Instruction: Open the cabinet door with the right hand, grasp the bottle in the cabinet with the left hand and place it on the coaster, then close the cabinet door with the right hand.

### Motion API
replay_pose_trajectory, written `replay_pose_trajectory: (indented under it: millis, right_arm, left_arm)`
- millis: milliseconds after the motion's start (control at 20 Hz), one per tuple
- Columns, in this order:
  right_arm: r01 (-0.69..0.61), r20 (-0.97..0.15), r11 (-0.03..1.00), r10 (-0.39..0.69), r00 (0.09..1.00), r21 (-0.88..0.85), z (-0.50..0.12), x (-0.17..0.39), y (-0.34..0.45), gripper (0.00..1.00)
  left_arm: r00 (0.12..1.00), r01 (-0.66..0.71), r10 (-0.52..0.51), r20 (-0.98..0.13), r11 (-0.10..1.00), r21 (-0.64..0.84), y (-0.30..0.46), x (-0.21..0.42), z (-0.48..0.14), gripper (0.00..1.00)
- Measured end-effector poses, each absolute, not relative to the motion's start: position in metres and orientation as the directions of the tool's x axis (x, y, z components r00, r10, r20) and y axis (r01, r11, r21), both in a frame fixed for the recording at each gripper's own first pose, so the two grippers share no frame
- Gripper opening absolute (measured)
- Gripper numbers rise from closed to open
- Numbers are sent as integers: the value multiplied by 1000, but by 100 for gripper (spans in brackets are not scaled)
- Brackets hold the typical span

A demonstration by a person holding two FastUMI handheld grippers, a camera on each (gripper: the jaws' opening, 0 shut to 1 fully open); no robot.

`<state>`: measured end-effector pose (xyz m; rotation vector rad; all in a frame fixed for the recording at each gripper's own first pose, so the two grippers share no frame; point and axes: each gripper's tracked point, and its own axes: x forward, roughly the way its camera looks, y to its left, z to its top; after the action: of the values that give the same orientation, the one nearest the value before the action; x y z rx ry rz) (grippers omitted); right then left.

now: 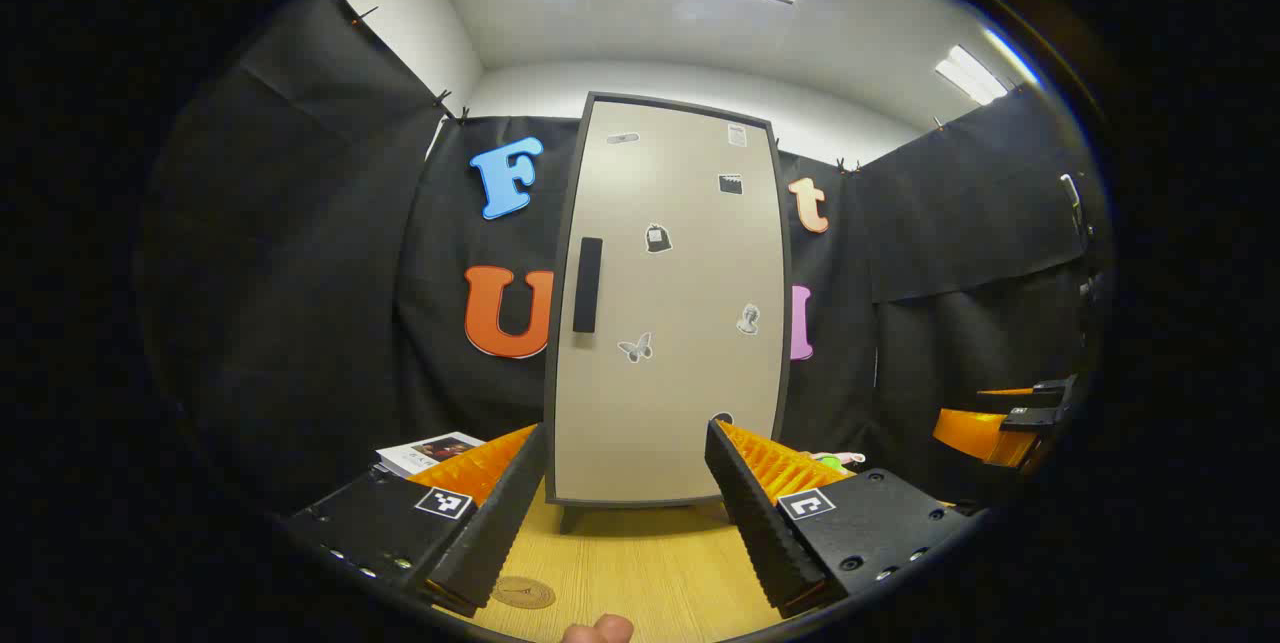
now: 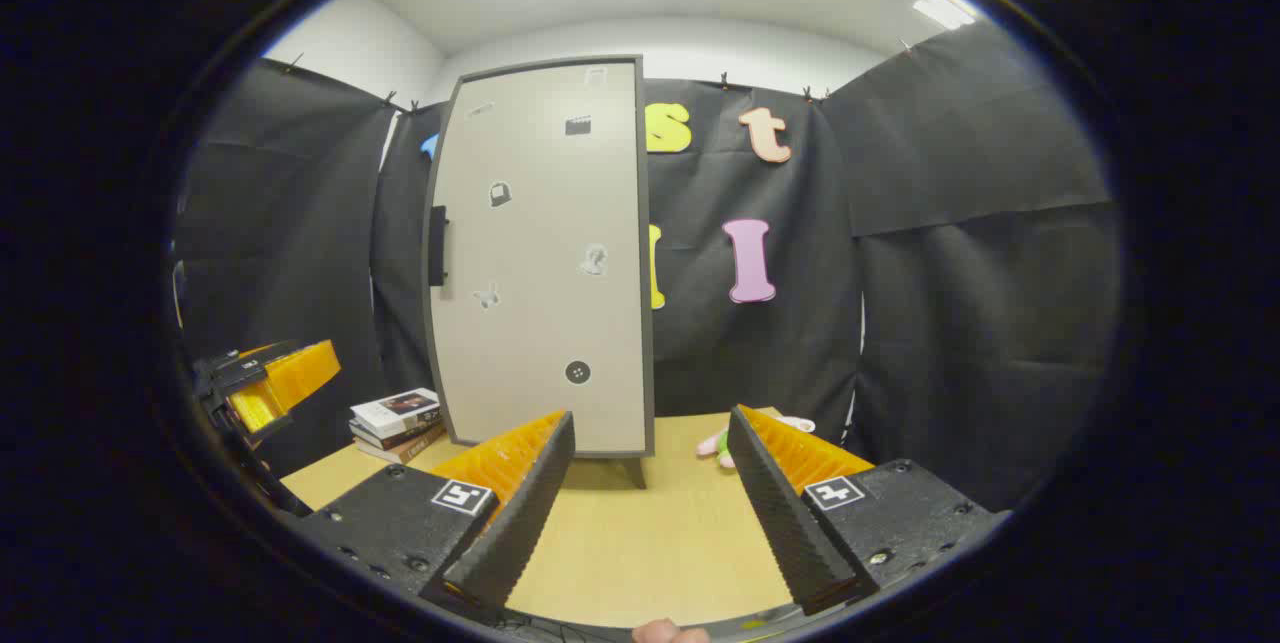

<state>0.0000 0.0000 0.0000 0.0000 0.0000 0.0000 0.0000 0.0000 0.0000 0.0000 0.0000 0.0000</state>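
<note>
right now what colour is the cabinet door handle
Black, a vertical bar handle on the beige cabinet door; clearest in the left gripper view.

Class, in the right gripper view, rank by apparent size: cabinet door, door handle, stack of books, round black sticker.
1. cabinet door, by far the largest.
2. stack of books.
3. door handle, seen nearly edge-on, so its rank is unsure.
4. round black sticker, smallest.

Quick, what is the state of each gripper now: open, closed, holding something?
Left gripper: open, holding nothing, facing the closed cabinet door.
Right gripper: open, holding nothing, above the table.
</note>
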Motion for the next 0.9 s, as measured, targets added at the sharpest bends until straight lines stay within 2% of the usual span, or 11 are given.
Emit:
replay_pose_trajectory:
  millis: [50, 900]
  right_arm:
    - [2, 4, 1000, -2, 1000, 5, 1, 0, -1, 94]
    - [19, 35, 1000, -19, 999, 6, 14, -13, -5, 94]
  left_arm:
    - [1000, 2, -2, 1, 1000, 4, 0, 1, 1, 95]
    - [1000, 2, -2, 18, 1000, 12, 3, -4, 6, 95]
